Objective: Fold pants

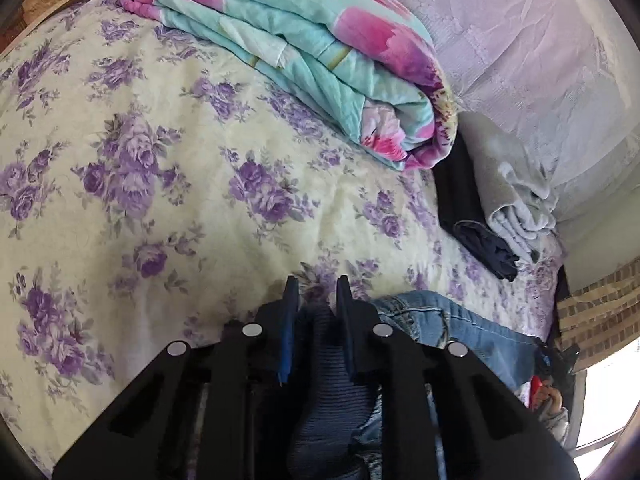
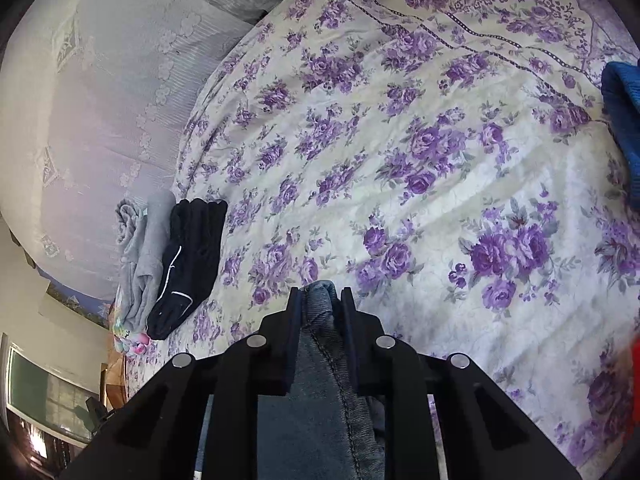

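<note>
The pants are blue denim jeans. In the left wrist view my left gripper (image 1: 316, 286) is shut on a dark ribbed band of the jeans (image 1: 448, 320), which trail off to the right over the bed. In the right wrist view my right gripper (image 2: 320, 294) is shut on a seamed fold of the jeans (image 2: 320, 360), held above the floral bedsheet (image 2: 400, 160). The rest of the jeans hangs below the grippers, hidden.
A folded teal and pink quilt (image 1: 320, 60) lies at the back of the bed. Folded grey and dark clothes (image 1: 492, 208) sit by the lace-covered headboard (image 1: 540, 60), also in the right wrist view (image 2: 176, 256). A blue knit item (image 2: 624, 120) lies at the right edge.
</note>
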